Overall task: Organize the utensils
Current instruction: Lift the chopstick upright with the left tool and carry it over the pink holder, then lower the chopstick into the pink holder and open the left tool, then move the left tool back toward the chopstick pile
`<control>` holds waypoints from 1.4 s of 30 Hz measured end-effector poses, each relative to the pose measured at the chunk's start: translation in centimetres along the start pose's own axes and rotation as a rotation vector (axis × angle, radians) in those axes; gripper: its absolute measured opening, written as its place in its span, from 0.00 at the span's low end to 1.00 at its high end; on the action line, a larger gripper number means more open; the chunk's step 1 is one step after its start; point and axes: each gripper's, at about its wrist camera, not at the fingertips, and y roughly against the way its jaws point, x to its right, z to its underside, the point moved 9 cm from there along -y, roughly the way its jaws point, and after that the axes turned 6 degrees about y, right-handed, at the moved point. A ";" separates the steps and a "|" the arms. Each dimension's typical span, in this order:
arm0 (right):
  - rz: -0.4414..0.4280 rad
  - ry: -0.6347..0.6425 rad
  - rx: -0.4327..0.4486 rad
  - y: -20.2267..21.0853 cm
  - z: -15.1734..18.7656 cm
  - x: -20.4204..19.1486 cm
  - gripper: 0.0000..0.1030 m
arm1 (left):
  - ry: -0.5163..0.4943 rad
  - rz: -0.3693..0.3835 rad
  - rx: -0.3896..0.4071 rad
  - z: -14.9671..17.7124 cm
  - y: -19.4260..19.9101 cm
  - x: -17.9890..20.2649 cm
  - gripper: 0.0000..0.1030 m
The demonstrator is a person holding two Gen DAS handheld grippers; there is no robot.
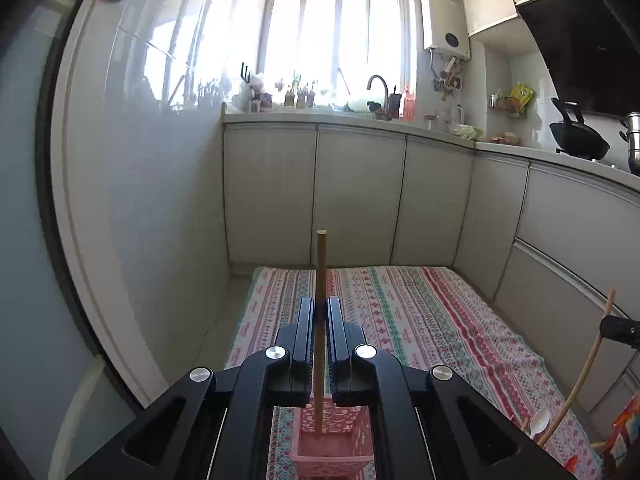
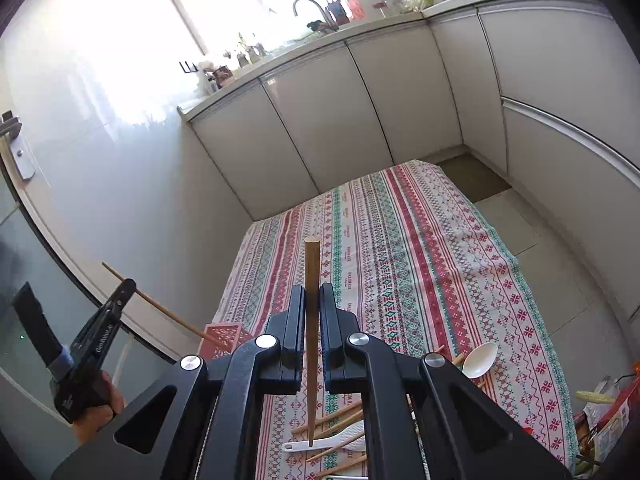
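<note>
My left gripper (image 1: 320, 307) is shut on a wooden chopstick (image 1: 321, 280) held upright, its lower end inside the pink perforated basket (image 1: 334, 450) on the striped tablecloth. From the right wrist view the left gripper (image 2: 130, 286) is at the left with its chopstick (image 2: 168, 314) slanting down into the basket (image 2: 224, 338). My right gripper (image 2: 312, 294) is shut on another wooden chopstick (image 2: 311, 280), held upright above several loose chopsticks (image 2: 340, 416) and white spoons (image 2: 479, 360) on the cloth. The right gripper (image 1: 618, 330) shows at the left view's right edge.
The table (image 2: 420, 240) with the striped cloth stands in a kitchen corner, with grey cabinets (image 1: 360, 196) behind and to the right. A white wall (image 1: 160, 160) is to the left. Snack packets (image 2: 600, 412) lie at the cloth's right edge.
</note>
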 end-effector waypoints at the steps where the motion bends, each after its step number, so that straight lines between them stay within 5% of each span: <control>1: -0.002 0.005 -0.001 -0.2 0.0 -0.2 0.07 | -0.004 0.000 -0.010 0.3 -0.5 -0.1 0.05; 9: -0.010 0.031 -0.016 -1.4 0.3 -1.7 0.07 | 0.036 -0.007 -0.131 2.1 -2.4 -1.2 0.11; 14: -0.023 0.063 0.012 -1.5 -1.1 -3.8 0.07 | 0.104 -0.018 -0.155 1.8 -1.1 -2.4 0.42; 21: -0.071 0.114 0.109 -1.4 -4.9 -8.7 0.07 | 0.113 -0.090 -0.219 2.3 2.1 -4.1 0.55; 26: -0.110 0.124 0.171 -2.3 -7.2 -12.1 0.07 | 0.114 -0.134 -0.242 2.6 3.8 -5.8 0.73; 33: -0.101 0.169 0.152 -7.4 -5.2 -14.6 0.07 | 0.119 -0.202 -0.323 4.6 3.3 -8.1 0.80; 42: -0.068 0.240 0.092 -13.2 -1.2 -14.9 0.07 | 0.122 -0.197 -0.384 6.0 2.4 -8.2 0.80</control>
